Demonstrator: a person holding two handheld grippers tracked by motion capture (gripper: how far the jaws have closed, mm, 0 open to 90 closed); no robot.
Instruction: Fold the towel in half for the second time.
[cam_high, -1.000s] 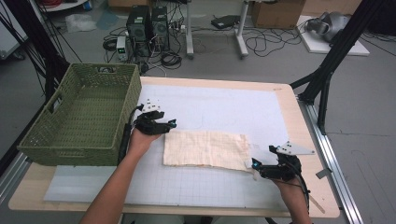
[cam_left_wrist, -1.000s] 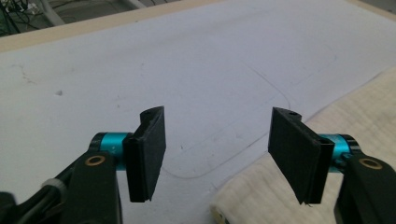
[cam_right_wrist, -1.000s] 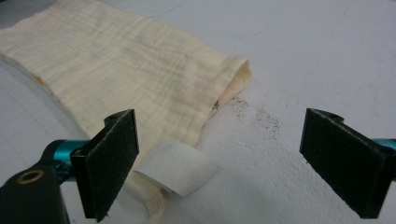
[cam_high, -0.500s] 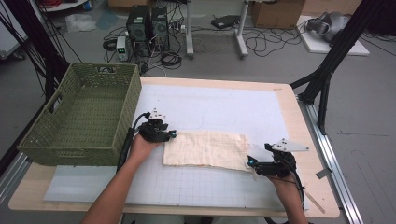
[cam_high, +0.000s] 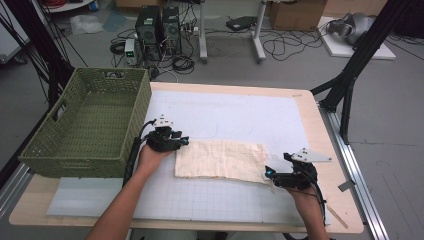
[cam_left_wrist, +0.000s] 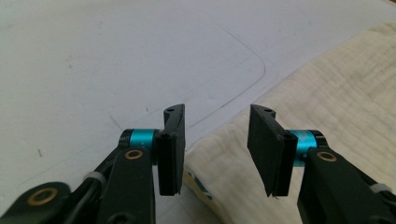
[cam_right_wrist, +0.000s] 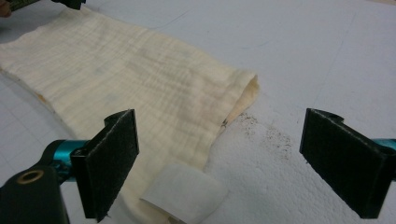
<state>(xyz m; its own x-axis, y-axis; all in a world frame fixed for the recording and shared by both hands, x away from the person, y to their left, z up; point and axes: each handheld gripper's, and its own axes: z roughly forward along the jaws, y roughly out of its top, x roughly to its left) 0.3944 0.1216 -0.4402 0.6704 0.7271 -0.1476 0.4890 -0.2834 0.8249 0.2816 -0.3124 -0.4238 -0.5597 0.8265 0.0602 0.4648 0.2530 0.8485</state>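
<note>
Over cloth (cam_right_wrist: 140, 88), right claw (cam_right_wrist: 233, 163) wide open

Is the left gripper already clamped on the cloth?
No, in the left gripper view the left gripper has its jaws apart, with the cloth edge lying between and below them.

Crinkled matt cream cloth (cam_high: 221, 159), green woven basket (cam_high: 90, 125), smooth white mat (cam_high: 230, 112), pale wood table (cam_high: 330, 150)

A cream cloth (cam_high: 221, 160) lies flat mid-worktop (cam_high: 320, 125). The left claw (cam_high: 181, 142) sits at its nine o'clock end, the right claw (cam_high: 268, 172) at its four o'clock corner.
</note>
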